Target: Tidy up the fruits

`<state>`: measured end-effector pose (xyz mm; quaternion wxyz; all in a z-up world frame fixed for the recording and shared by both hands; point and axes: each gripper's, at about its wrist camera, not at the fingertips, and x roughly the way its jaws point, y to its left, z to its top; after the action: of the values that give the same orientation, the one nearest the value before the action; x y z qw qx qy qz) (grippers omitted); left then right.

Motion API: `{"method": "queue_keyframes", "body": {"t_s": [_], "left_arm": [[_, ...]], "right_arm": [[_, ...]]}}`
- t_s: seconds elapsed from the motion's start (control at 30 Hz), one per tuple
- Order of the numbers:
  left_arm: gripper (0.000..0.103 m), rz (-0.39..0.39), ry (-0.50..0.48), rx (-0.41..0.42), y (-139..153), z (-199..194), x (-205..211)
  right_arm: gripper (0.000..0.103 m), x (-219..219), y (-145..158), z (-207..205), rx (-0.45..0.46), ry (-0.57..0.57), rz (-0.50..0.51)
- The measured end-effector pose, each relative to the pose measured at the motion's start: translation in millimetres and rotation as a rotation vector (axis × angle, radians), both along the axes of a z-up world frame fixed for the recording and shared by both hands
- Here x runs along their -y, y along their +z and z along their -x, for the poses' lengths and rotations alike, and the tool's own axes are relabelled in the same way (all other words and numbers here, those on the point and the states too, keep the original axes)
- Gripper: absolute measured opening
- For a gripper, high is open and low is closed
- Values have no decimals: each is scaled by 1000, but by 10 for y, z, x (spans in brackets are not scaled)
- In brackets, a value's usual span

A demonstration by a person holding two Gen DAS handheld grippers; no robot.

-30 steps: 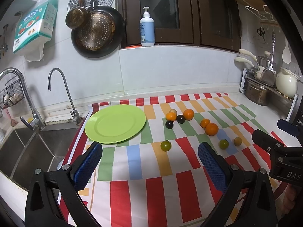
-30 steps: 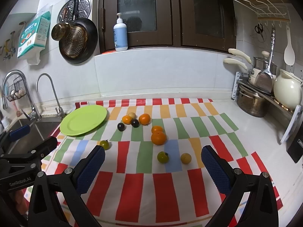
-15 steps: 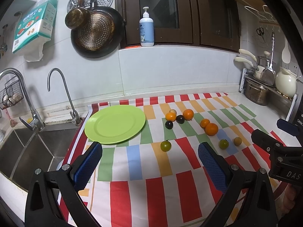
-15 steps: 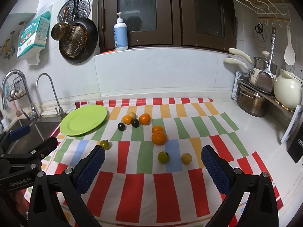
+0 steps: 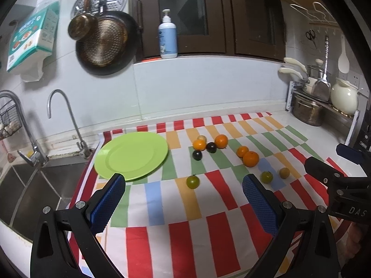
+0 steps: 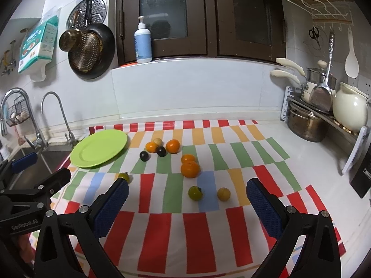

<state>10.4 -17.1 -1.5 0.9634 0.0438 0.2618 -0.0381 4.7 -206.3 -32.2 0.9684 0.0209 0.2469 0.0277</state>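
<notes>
From the left wrist camera, the left gripper (image 5: 183,203) was seen low over a striped cloth (image 5: 208,227) spread on the surface, its blue-padded fingers (image 5: 107,202) held wide apart with nothing between them. A green plate (image 5: 131,155) lay bare on the cloth's left end, beside the sink (image 5: 30,185). To the right of the plate the fruits were scattered on the cloth: a small orange (image 5: 199,144), a pale fruit (image 5: 202,137) just behind it, a second orange (image 5: 221,141), and two dark fruits (image 5: 211,147) close together in front. Further right, two more oranges (image 5: 250,158) were touching each other. A green tomato (image 5: 193,181) sat alone nearest the fingers, and another green tomato (image 5: 266,177) and a yellowish fruit (image 5: 284,172) lay side by side. The right gripper (image 5: 343,173) was visible at the right edge.

From the right wrist camera, the right gripper (image 6: 185,205) was seen with its fingers (image 6: 264,208) likewise spread wide and empty above the cloth (image 6: 162,236). One green tomato (image 6: 195,193) and the yellowish fruit (image 6: 223,194) lay between the fingertips further ahead, with the touching oranges (image 6: 190,169) beyond them. The plate (image 6: 98,148) was seen at the far left with no fruit on it, and the lone green tomato (image 6: 124,176) was partly hidden behind the left fingertip. The left gripper (image 6: 34,180) showed at the left edge; whether its fingers were parted could not be told from this view.
</notes>
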Motion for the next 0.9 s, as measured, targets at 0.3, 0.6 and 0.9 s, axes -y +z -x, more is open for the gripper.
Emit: {"method": "queue_keyframes", "body": {"t_s": [0.3,0.6,0.9], "left_arm": [[103,-18,-92,7,-24,-116,273],[103,-48,-183,12,-82,-300,590],[92,-90,-306,-28,-303,-536,911]], "right_arm": [[102,238,-53,-74,-30,-38,-2],[102,463,-153,-236,-76,-36,10],[92,616,-339,-445,-131,16,58]]}}
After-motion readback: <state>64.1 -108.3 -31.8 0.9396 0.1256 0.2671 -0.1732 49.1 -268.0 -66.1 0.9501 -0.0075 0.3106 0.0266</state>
